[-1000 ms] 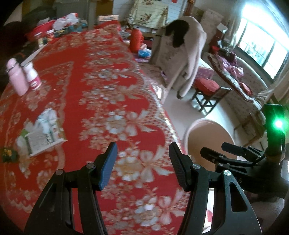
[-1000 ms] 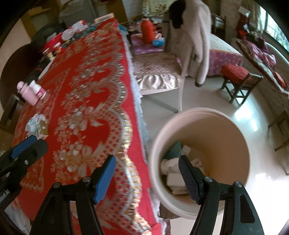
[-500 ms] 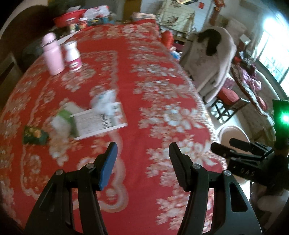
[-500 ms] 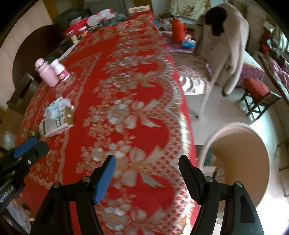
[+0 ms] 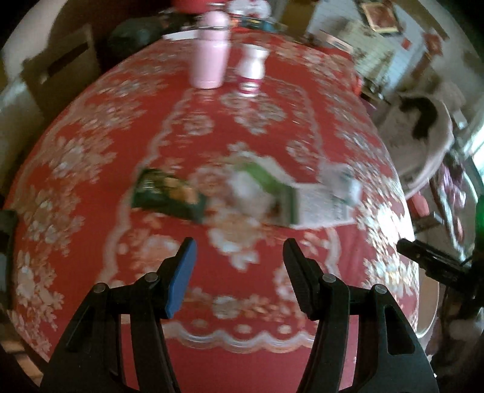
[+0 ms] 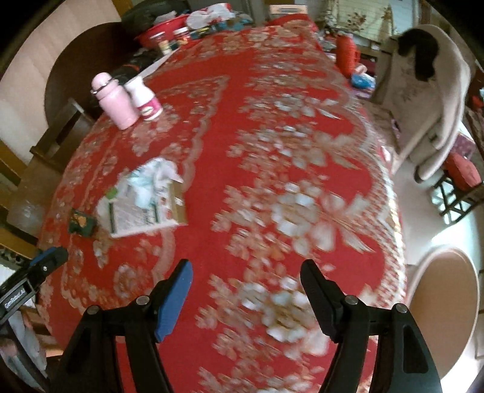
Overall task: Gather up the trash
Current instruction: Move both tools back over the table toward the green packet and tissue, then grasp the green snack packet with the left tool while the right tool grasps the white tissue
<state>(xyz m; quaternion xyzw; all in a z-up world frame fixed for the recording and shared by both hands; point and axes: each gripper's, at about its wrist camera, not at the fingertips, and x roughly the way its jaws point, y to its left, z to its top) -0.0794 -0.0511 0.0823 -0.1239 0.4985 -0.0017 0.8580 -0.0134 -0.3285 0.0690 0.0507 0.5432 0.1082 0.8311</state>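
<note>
On the red floral tablecloth (image 5: pixel 260 99) lies a pile of trash: a dark green snack wrapper (image 5: pixel 166 196), a flattened white and green carton (image 5: pixel 314 202) and crumpled white tissue (image 5: pixel 251 187). In the right wrist view the same wrapper (image 6: pixel 81 223), carton (image 6: pixel 142 211) and tissue (image 6: pixel 157 175) lie at the left. My left gripper (image 5: pixel 239 260) hangs open just short of the pile, nothing between its fingers. My right gripper (image 6: pixel 246 287) is over bare cloth to the right of the pile, its jaws opening and empty. A beige bin (image 6: pixel 447 305) stands on the floor at the right.
A pink bottle (image 6: pixel 116 101) and a white bottle (image 6: pixel 145 98) stand behind the trash. Clutter and a red bowl (image 6: pixel 160 28) fill the table's far end. A chair draped with a pale coat (image 6: pixel 429 90) and a red stool (image 6: pixel 462 175) stand on the floor to the right.
Both grippers swung left from the bin and the table edge toward the trash pile, which now sits just ahead of the left gripper. The right jaws widened slightly.
</note>
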